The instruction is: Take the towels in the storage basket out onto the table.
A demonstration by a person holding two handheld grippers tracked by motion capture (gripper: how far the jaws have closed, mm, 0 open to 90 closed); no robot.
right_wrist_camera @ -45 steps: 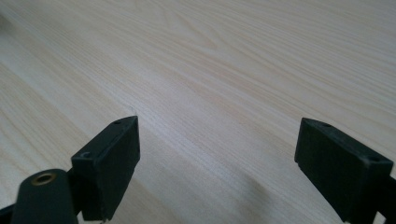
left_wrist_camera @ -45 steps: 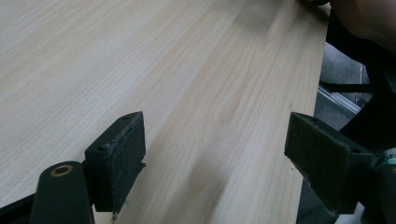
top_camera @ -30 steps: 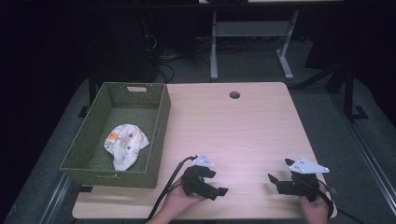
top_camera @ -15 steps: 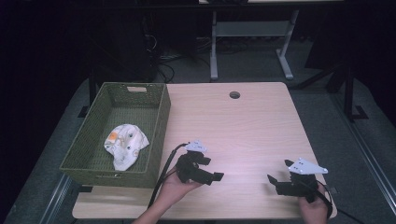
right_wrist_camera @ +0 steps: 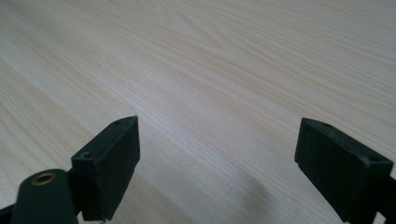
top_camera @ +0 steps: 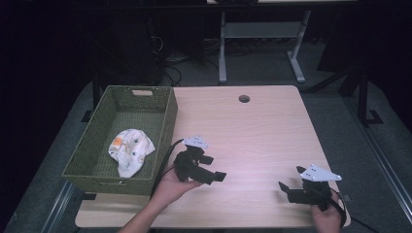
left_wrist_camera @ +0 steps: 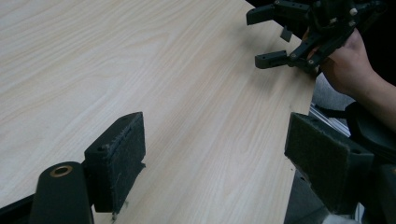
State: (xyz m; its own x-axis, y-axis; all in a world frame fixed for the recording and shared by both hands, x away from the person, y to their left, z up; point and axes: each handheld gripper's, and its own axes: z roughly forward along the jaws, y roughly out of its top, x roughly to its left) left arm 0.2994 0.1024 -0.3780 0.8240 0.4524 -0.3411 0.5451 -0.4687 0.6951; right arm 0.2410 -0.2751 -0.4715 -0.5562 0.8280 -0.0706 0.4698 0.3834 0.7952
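Table [top_camera: 262,131] wide and bare in the middle; green woven basket [top_camera: 160,104] sits on its left edge. Inside the basket lies a crumpled white cloth [top_camera: 128,150], toward the near end, apart from both tools. Left gripper [top_camera: 214,175] lifted just right of the basket, jaws spread, nothing between them; pads [left_wrist_camera: 119,158] bare. Right gripper [top_camera: 286,190] low at the near right corner, jaws also spread and empty. Likely step: fetch the cloth. Turn the left gripper over the basket wall, drop straight down onto a raised fold, close fully before lifting so the rim doesn't snag it.
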